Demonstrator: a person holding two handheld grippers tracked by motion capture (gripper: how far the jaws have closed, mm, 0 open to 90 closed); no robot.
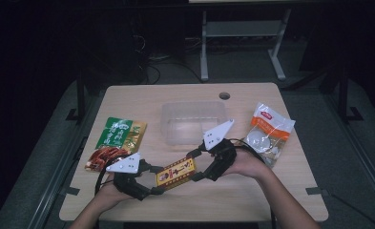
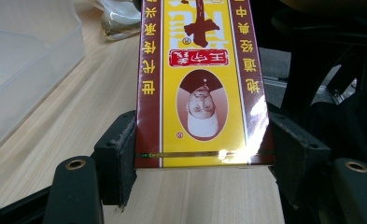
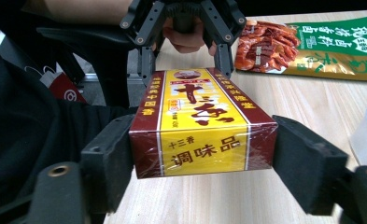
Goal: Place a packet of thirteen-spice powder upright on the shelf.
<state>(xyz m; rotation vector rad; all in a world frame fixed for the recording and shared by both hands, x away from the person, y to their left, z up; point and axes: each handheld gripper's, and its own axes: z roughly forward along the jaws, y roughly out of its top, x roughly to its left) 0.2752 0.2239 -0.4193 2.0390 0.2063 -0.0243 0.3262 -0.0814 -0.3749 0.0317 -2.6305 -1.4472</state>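
Both grippers, the left gripper (image 1: 152, 181) and the right gripper (image 1: 193, 164), are black. Each has a pale grey three-cornered plate on top with small dots, brass-ringed screw holes, and a thin black cable. The arms are bare.

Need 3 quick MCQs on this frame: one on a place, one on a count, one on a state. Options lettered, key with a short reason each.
1. Where is the clear plastic container?
A. Behind the yellow-and-maroon box, mid-table
B. On the green snack pouch
C. Off the table

2. How many flat snack packets lie on the table?
A. None
B. Two
C. Five

3. The box is:
A. Inside the container
B. Spanning between the left gripper and right gripper
C. Torn open

Key: 1 A, the high view shows it behind the box. 2 B, the green snack pouch and the orange-and-white packet. 3 B, both gripper views show jaws flanking its ends.
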